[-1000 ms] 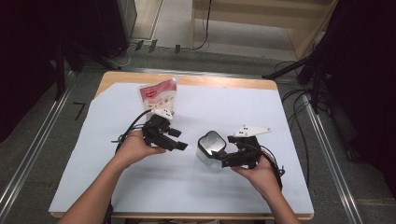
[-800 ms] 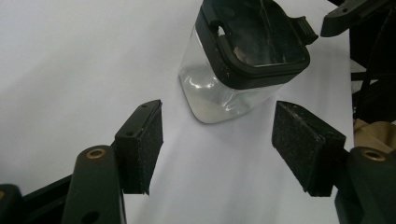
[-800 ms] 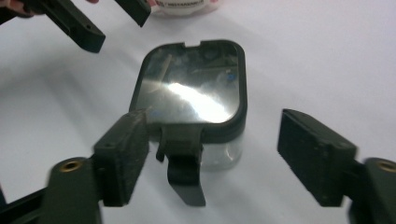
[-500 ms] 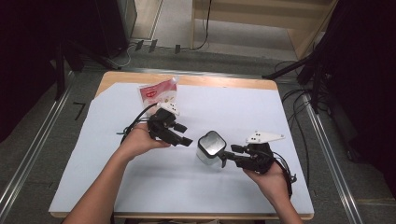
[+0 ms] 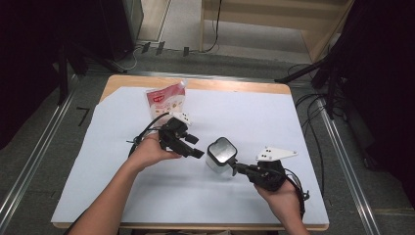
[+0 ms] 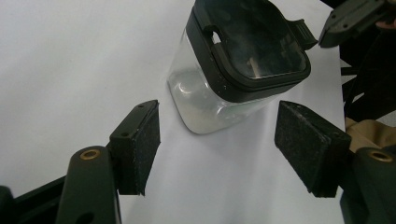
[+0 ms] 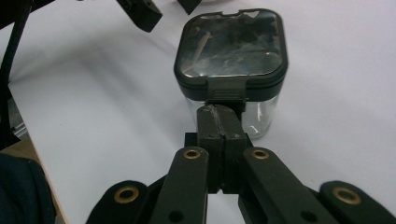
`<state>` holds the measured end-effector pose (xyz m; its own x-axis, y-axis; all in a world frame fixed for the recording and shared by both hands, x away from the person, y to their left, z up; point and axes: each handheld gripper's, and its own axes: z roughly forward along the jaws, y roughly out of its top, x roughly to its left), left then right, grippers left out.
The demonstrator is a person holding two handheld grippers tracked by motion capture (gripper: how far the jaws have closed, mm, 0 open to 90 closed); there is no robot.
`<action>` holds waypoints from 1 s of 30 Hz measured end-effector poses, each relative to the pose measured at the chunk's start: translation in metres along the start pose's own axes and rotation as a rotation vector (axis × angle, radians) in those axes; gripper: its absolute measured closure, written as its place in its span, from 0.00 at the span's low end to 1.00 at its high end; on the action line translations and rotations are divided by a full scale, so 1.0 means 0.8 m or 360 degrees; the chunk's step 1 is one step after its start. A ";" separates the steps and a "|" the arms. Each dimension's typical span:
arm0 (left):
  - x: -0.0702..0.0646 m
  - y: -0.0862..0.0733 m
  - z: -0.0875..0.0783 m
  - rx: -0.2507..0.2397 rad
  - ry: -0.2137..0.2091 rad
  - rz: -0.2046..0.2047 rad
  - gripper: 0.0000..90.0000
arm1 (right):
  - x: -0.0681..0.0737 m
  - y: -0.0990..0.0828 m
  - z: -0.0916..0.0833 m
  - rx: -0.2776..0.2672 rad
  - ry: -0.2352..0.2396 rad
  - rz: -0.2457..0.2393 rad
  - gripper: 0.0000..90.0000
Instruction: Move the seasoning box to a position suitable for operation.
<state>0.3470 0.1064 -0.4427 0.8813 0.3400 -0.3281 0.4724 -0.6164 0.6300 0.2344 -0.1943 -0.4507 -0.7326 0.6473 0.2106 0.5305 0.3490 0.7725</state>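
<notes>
Near the middle of the high view, a little right of centre, a clear jar (image 5: 219, 155) with a dark square lid (image 7: 230, 44) stands upright on the white tabletop (image 5: 122, 191). The right gripper (image 7: 219, 119) has just been closing; its jaws now meet with nothing between them, tips touching the lid's front tab (image 7: 226, 89). My guess is the tab gets nudged up to pop the lid, so the push should be gentle and upward, or the jar will skid. The left gripper (image 6: 215, 140), jaws wide apart and holding nothing, sits just short of the jar's wall and could close on it to steady it. Inside, I see something pale through the lid, too unclear to name. A red-and-white pouch (image 5: 166, 100) lies at the upper left.
</notes>
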 end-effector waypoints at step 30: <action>-0.004 -0.001 -0.003 -0.0057 0.0051 0.0055 0.33 | -0.006 -0.014 0.038 0.0140 -0.0006 0.0044 1.00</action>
<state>0.3439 0.1072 -0.4406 0.8960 0.3420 -0.2832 0.4403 -0.6025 0.6657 0.2447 -0.1807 -0.4782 -0.7156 0.6601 0.2285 0.5860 0.3894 0.7106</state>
